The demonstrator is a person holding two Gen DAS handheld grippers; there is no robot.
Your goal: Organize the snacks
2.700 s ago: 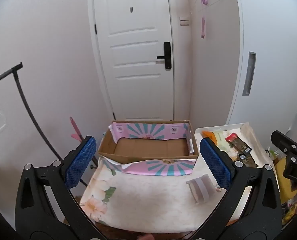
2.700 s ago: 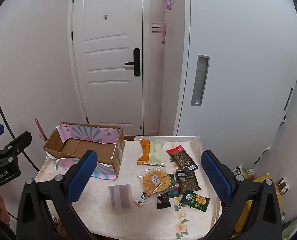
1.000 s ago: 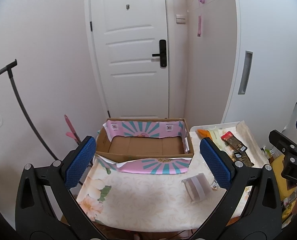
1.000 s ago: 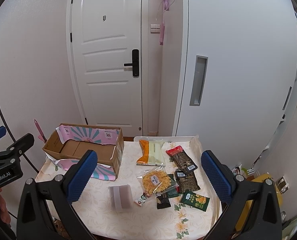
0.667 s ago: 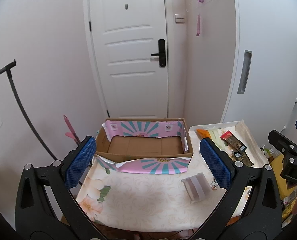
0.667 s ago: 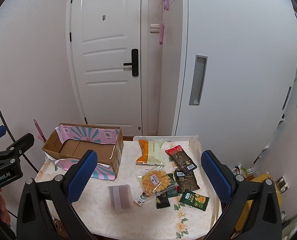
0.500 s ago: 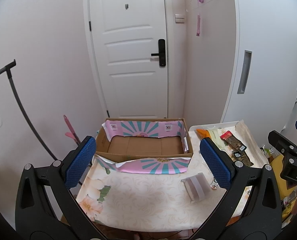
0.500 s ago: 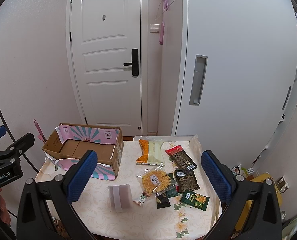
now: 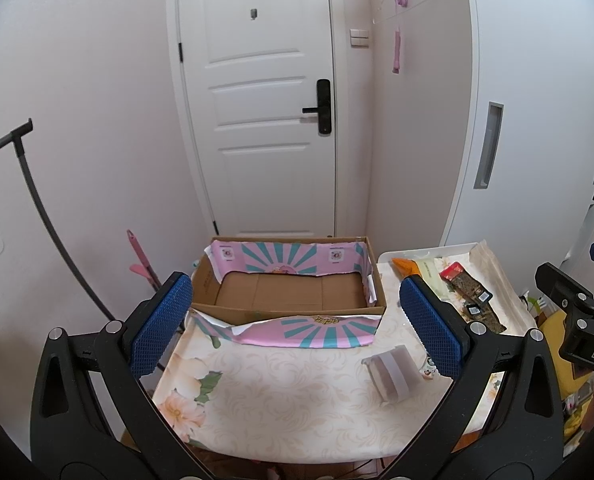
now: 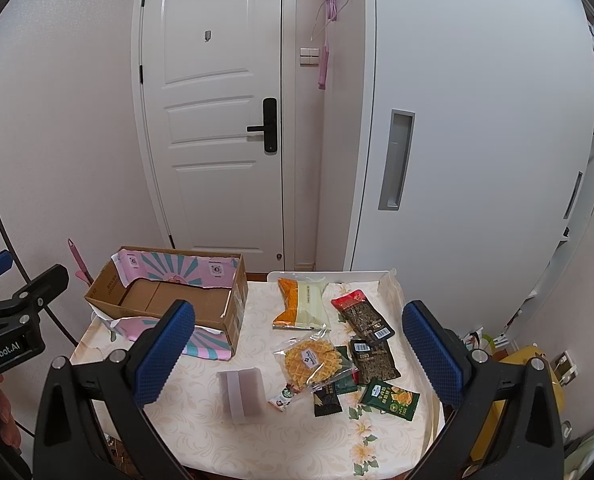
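Right gripper point(image 10: 297, 348) jaws spread, empty, waffle packet point(image 10: 311, 360) on table between fingertips

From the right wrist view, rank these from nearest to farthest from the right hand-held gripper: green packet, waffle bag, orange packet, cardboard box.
1. Green packet, front right, nearest the right hand-held gripper.
2. Waffle bag, centre.
3. Orange packet, farther back, centre.
4. Cardboard box, back left; about as far as the orange packet.

Bright, even indoor light, sharp pics, heavy fisheye warp w/ dark corners.
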